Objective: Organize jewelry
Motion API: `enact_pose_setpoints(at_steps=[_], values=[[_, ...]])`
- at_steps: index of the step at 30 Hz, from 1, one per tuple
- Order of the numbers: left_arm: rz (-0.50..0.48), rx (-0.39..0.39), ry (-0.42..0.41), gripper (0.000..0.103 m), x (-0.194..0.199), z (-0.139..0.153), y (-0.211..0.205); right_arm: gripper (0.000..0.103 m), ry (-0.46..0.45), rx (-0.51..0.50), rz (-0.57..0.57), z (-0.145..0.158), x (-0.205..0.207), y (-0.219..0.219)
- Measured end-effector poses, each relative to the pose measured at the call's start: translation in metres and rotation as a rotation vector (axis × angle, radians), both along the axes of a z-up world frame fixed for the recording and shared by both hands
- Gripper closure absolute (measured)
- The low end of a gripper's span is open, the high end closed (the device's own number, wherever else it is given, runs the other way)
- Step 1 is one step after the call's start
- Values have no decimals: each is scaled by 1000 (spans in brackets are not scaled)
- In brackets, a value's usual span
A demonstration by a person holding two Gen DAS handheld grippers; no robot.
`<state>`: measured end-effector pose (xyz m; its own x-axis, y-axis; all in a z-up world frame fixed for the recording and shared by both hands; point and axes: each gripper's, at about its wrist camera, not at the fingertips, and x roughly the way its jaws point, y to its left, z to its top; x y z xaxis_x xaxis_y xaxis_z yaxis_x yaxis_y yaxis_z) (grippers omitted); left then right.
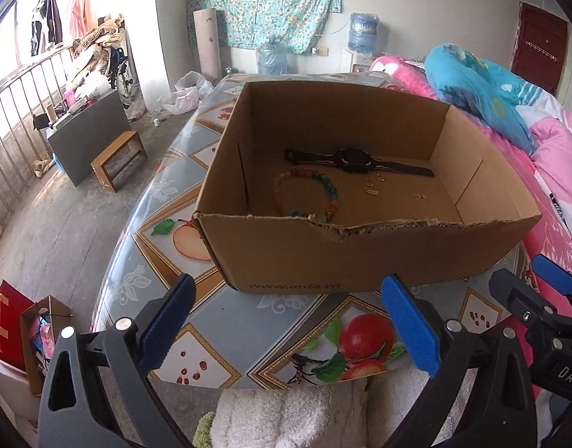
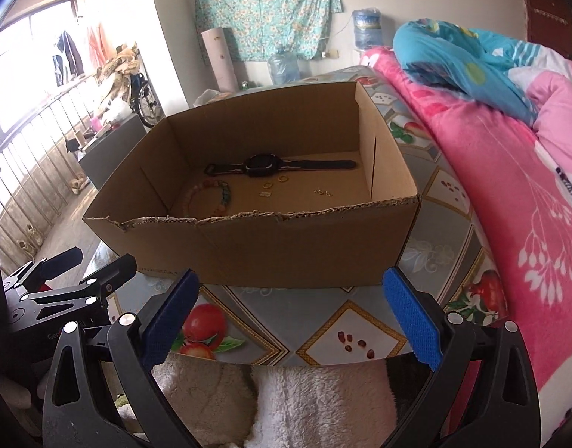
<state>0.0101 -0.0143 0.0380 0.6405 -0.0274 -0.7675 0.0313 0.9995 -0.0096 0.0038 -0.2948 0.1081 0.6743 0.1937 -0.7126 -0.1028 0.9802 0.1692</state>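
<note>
An open cardboard box (image 1: 360,254) (image 2: 271,250) stands on a table with a fruit-print cloth (image 1: 218,351). Inside lie a black watch (image 1: 351,159) (image 2: 261,166), a bead bracelet (image 1: 308,196) (image 2: 211,196), two small gold rings (image 1: 373,180) (image 2: 274,182), a small gold clasp (image 1: 371,192) (image 2: 265,195) and tiny gold earrings (image 1: 420,196) (image 2: 322,191). My left gripper (image 1: 289,326) is open and empty in front of the box. My right gripper (image 2: 291,317) is open and empty, also in front of the box. Each gripper shows at the edge of the other's view.
A pink and blue quilt (image 1: 540,138) (image 2: 510,149) lies right of the table. White fluffy fabric (image 1: 286,414) (image 2: 304,403) sits under the grippers. On the floor at left are a wooden stool (image 1: 117,164), a grey cabinet (image 1: 87,134) and paper bags (image 1: 28,339).
</note>
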Motion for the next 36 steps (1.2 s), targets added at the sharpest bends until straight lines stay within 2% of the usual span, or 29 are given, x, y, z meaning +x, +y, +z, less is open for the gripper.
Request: enact_pose_setpoints(at_steps=[9,36], values=[[-32,-8,60,6,14,-6,-10,8,47,-27,-12,-5,10,3],[-27,-22,78,6,20,-9,0,8,79,-83,-22,-7,19,10]])
